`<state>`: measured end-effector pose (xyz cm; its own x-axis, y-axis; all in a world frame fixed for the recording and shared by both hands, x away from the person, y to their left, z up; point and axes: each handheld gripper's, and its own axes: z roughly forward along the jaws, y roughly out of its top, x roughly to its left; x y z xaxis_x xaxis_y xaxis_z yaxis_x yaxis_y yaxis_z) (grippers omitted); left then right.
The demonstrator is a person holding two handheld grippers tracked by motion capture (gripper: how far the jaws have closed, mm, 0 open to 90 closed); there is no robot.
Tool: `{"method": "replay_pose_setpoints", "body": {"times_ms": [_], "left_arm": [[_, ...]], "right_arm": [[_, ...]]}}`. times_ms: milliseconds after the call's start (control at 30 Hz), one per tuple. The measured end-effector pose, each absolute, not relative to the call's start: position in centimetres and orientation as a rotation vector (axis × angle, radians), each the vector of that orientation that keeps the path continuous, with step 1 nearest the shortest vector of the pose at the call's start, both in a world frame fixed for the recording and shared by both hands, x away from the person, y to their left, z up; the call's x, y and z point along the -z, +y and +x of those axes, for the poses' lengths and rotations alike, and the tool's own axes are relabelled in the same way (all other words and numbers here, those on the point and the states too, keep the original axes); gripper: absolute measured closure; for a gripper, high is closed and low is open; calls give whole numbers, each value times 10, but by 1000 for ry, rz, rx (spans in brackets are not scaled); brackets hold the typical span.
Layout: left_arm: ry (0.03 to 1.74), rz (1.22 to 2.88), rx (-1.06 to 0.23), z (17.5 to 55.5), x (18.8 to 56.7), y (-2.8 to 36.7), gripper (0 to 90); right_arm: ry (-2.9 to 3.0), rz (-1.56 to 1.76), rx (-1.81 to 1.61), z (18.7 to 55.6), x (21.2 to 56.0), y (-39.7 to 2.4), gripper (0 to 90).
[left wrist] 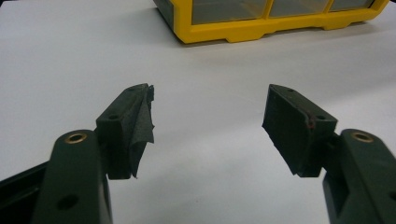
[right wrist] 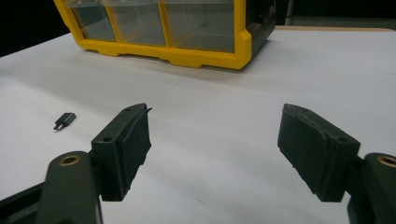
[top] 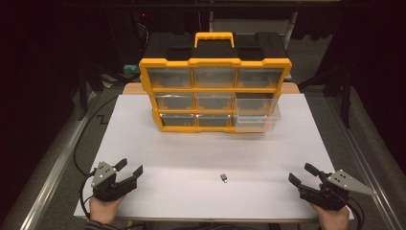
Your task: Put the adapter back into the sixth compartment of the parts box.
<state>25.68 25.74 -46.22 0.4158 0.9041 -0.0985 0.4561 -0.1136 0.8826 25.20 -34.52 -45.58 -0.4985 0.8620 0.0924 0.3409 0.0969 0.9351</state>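
Note:
A yellow and black drawer organizer (top: pixel 214 88) with clear drawers stands at the back of the white table (top: pixel 191 143). Its middle right drawer (top: pixel 256 112) is pulled out toward me. A small black adapter (top: pixel 223 178) lies on the table near the front centre, also in the right gripper view as a small adapter (right wrist: pixel 64 121) to the left of the jaws. My left gripper (top: pixel 130 167) rests at the front left, open and empty (left wrist: pixel 208 119). My right gripper (top: pixel 300 173) rests at the front right, open and empty (right wrist: pixel 215 140).
The organizer's yellow base (left wrist: pixel 275 25) lies beyond the left jaws, and its corner (right wrist: pixel 205 51) beyond the right jaws. Black cables (top: pixel 81 158) trail off the table's left side. Dark stands and floor surround the table.

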Motion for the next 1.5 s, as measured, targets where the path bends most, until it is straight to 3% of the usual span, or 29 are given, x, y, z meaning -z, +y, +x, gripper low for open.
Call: {"method": "replay_pose_setpoints", "body": {"times_ms": [1500], "left_arm": [[1193,1727,-590,255,464,255,328]], "right_arm": [[1840,1137,-1474,261,453,-342,273]]}}
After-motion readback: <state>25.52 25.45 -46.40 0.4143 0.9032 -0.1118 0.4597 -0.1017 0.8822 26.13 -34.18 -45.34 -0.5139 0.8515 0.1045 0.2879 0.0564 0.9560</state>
